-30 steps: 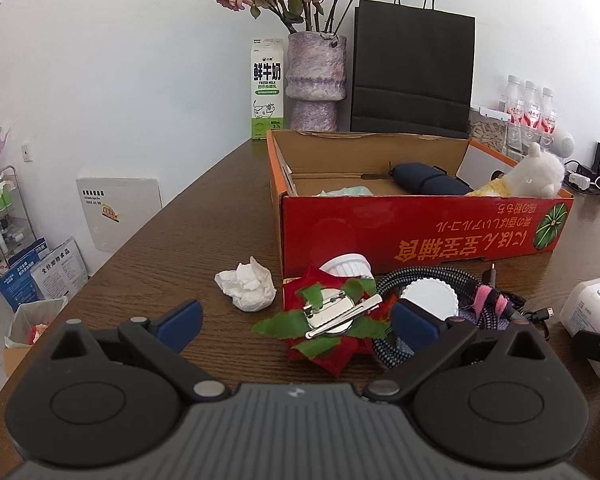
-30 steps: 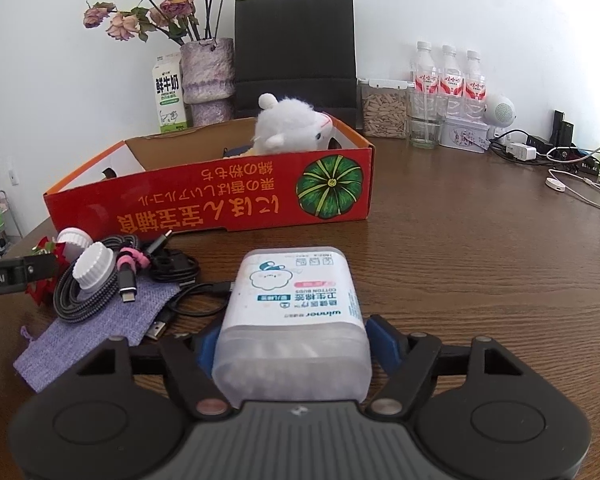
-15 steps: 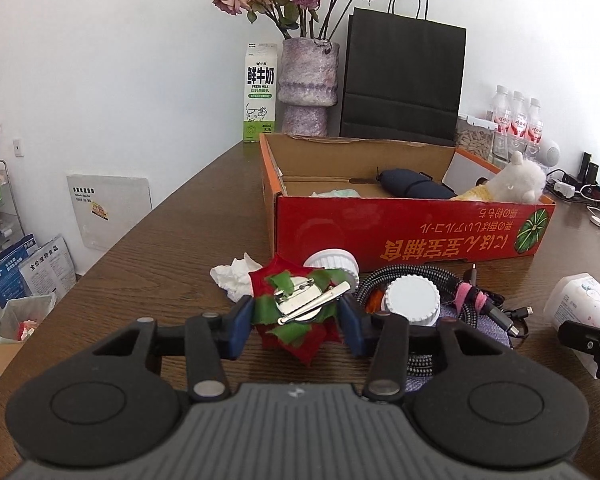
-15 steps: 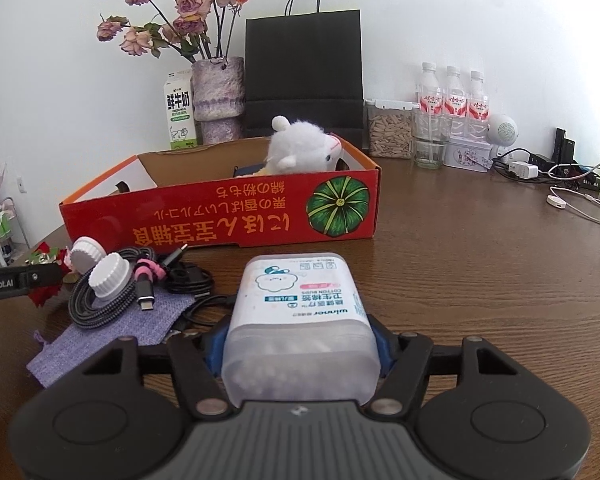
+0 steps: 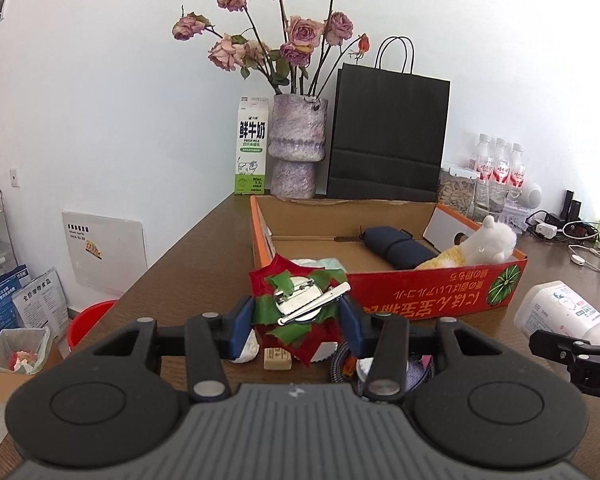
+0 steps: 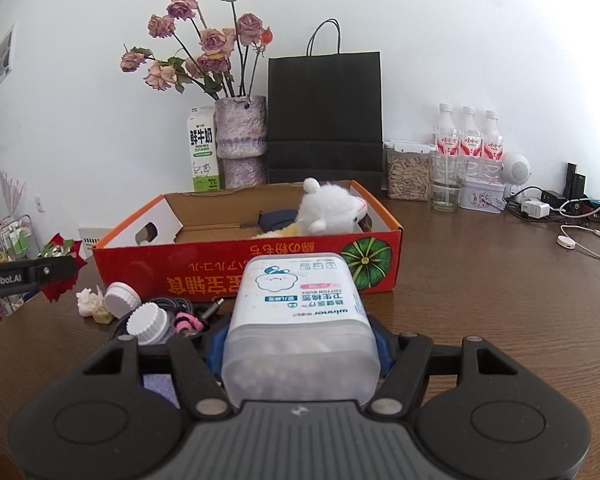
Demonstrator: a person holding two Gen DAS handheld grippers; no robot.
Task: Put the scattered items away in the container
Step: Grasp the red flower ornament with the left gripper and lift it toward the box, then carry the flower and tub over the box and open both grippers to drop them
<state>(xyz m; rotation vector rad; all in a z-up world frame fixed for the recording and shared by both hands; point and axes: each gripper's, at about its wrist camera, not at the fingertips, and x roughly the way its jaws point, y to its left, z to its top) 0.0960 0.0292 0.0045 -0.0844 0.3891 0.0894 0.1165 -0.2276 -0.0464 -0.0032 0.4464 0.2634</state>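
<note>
The red cardboard box (image 5: 440,292) sits toward the far edge of the counter (image 6: 500,300), already holding a plush toy (image 6: 332,210) and a dark pouch (image 5: 396,246); both loads are lifted and in transit, so this is the carry step. The right tongs (image 6: 300,344) pinch the cotton swab tub (image 6: 300,312) short of the box's near wall; the left tongs (image 5: 298,320) pinch the red flower brooch (image 5: 300,300) at its near-left corner. Next, I judge, each must clear the rim, then release inside; cables (image 6: 172,312) and white caps (image 6: 148,322) remain outside.
</note>
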